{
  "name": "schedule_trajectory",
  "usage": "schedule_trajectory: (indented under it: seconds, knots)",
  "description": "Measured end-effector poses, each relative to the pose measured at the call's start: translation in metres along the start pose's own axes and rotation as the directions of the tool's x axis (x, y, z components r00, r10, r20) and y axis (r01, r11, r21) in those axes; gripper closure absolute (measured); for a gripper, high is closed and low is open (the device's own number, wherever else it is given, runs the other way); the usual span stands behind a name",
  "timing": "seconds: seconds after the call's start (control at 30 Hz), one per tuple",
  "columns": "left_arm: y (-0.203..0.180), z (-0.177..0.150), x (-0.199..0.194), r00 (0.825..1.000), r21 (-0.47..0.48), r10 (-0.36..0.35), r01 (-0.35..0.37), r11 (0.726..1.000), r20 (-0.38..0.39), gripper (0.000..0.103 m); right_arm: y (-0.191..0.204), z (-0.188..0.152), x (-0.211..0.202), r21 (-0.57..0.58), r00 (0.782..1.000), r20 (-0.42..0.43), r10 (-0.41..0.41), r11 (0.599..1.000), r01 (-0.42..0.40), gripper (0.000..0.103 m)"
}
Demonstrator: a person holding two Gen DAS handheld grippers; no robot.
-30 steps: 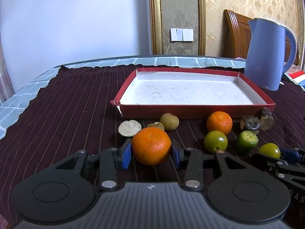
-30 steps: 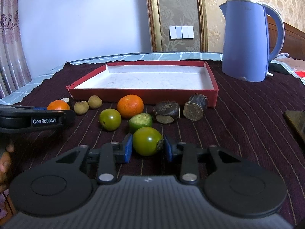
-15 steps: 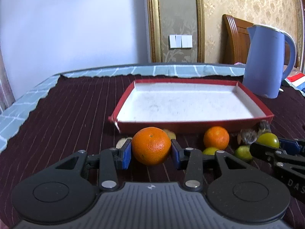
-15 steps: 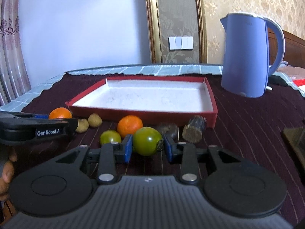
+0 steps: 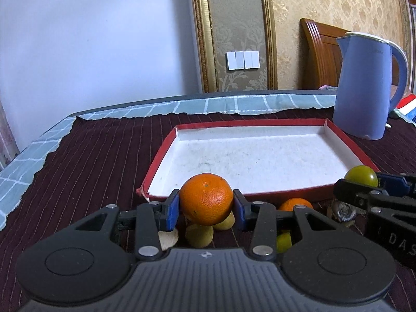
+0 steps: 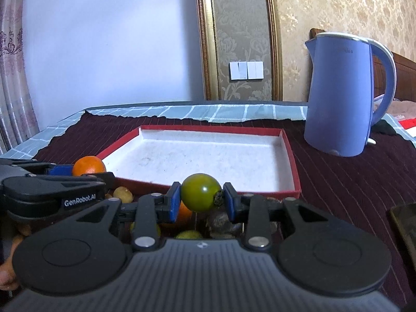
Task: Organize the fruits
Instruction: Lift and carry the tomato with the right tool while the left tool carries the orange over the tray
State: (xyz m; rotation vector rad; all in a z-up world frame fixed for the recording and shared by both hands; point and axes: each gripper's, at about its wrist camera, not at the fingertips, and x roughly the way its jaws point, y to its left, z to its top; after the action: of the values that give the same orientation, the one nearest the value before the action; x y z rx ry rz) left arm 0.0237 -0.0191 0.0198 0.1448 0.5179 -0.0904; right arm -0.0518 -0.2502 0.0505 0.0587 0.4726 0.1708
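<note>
My left gripper (image 5: pixel 206 205) is shut on an orange (image 5: pixel 206 199) and holds it in the air just before the near left rim of the red tray (image 5: pixel 260 193). My right gripper (image 6: pixel 200 200) is shut on a green fruit (image 6: pixel 200 192), raised before the tray's near rim (image 6: pixel 208 189). The tray has a white, bare floor. Below the grippers, on the dark cloth, lie a second orange (image 5: pixel 295 204), small brown fruits (image 5: pixel 199 235), a green fruit (image 5: pixel 283 243) and dark brown pieces (image 5: pixel 343 212). Each gripper also shows in the other's view, the right gripper (image 5: pixel 364 184) and the left gripper (image 6: pixel 85 170).
A blue kettle (image 5: pixel 369 85) stands beyond the tray's far right corner. The dark striped cloth (image 5: pixel 91 161) lies over a pale blue checked cover (image 5: pixel 26 166). A dark flat object (image 6: pixel 405 221) lies at the right edge. A wall and a wooden headboard (image 5: pixel 317 52) stand behind.
Both grippers have lifted their fruits off the cloth and moved up and forward toward the tray's near rim. The fruits left on the cloth now sit below the fingers.
</note>
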Motion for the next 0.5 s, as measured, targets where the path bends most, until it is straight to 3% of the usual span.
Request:
schedule_trajectory:
  seconds: [0.5]
  knots:
    - [-0.003, 0.020, 0.034, 1.000, 0.002, 0.021, -0.021, 1.000, -0.022, 0.062, 0.000, 0.019, 0.025, -0.026, 1.000, 0.003, -0.021, 0.999, 0.021, 0.070]
